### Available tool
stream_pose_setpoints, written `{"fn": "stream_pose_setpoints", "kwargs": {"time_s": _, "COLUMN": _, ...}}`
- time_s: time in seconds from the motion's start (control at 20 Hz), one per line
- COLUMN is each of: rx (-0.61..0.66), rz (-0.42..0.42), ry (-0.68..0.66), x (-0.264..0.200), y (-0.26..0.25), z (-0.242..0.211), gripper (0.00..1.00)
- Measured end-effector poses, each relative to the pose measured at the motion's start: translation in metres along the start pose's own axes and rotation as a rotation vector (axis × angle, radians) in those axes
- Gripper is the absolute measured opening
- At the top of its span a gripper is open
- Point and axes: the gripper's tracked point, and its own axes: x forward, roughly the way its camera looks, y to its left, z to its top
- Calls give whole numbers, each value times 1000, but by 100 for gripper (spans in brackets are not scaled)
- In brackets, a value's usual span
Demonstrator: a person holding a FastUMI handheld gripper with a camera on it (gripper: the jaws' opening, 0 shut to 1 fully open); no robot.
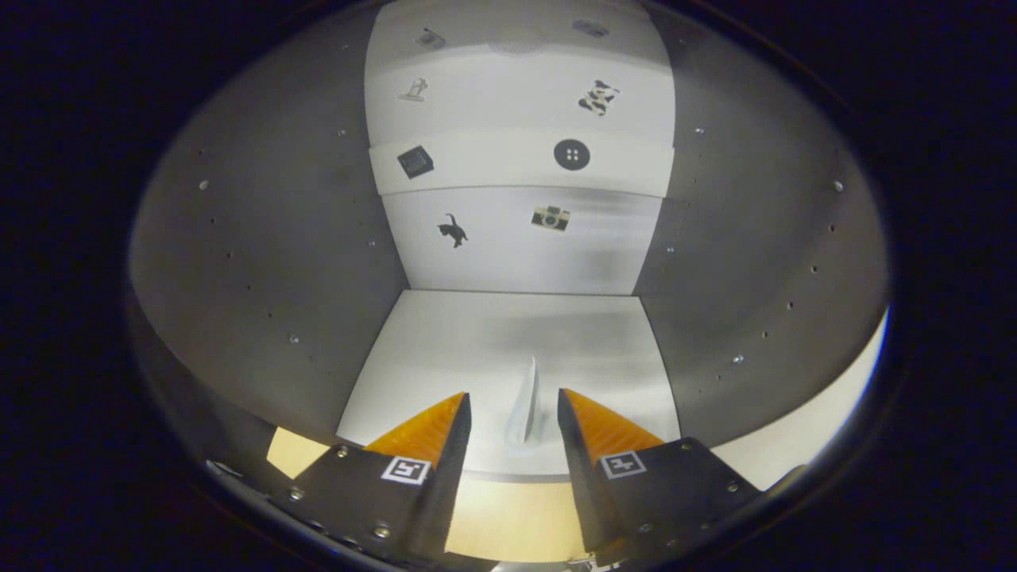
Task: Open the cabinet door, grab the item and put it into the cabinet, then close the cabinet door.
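I am looking straight into the cabinet [262,262], which has grey side walls and a white floor [477,342]. A thin pale item [526,409] stands on edge at the front of that floor, seen edge-on. My gripper [512,393] is open, with a fingertip on either side of the item. A gap shows between the item and each finger, so neither presses on it. The item's lower end sits close to the cabinet's front lip.
The white back wall [520,246] carries small picture stickers and two white shelf fronts [493,163] higher up. Rows of small holes and screws dot both side walls. A light wooden surface [508,516] lies below the fingers, in front of the cabinet.
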Motion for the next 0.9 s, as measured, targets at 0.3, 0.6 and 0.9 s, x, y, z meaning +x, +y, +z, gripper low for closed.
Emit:
{"fn": "stream_pose_setpoints", "kwargs": {"time_s": 0.3, "rx": 3, "rz": -4, "ry": -193, "x": -30, "y": -8, "z": 30, "gripper": 62}}
{"fn": "stream_pose_setpoints", "kwargs": {"time_s": 0.6, "rx": -56, "rz": -35, "ry": -308, "x": -72, "y": -9, "z": 30, "gripper": 62}}
{"fn": "stream_pose_setpoints", "kwargs": {"time_s": 0.9, "rx": -64, "rz": -42, "ry": -386, "x": -111, "y": -1, "z": 25, "gripper": 62}}
